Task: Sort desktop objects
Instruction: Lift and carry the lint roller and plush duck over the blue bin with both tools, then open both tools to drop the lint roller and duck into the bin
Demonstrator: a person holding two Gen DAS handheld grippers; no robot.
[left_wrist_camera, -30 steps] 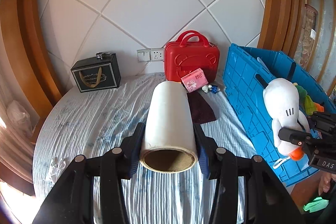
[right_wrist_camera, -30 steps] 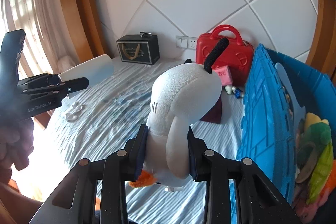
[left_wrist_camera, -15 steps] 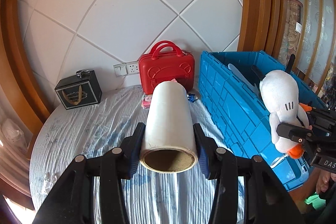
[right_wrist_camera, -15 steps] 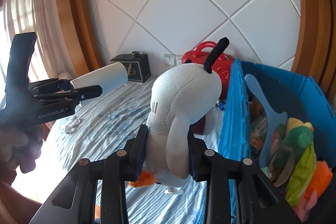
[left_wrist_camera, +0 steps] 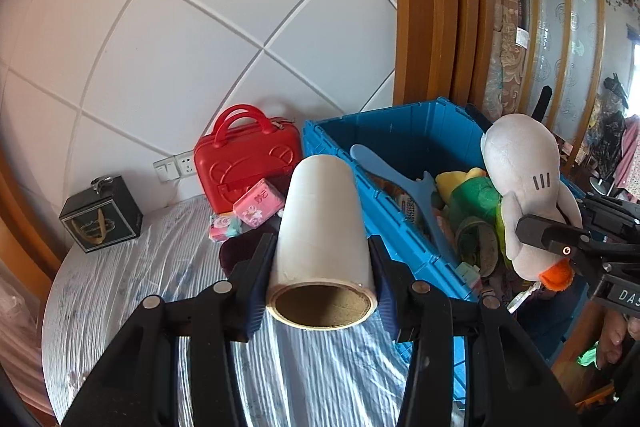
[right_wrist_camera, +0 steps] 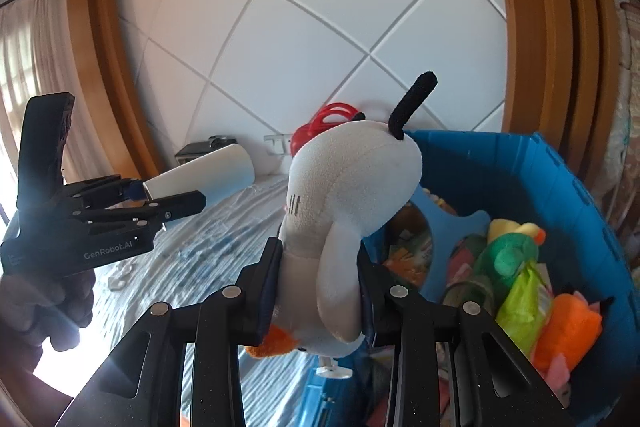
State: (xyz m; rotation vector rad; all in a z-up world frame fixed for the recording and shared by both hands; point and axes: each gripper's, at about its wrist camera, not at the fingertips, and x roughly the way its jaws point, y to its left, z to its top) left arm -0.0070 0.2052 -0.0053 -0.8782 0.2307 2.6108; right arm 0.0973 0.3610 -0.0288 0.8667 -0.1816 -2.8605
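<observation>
A white roll (left_wrist_camera: pixel 322 223) is clamped in the left gripper (left_wrist_camera: pixel 322 279), its long axis pointing toward the blue crate (left_wrist_camera: pixel 384 123) ahead-right. A plush toy (right_wrist_camera: pixel 344 211) is pinched by the right gripper (right_wrist_camera: pixel 320 291), judged nearer the crate's opening.

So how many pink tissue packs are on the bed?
2. One pink tissue pack leans against the red suitcase; a smaller pink-and-teal pack lies just left of it. The white roll may hide more.
</observation>
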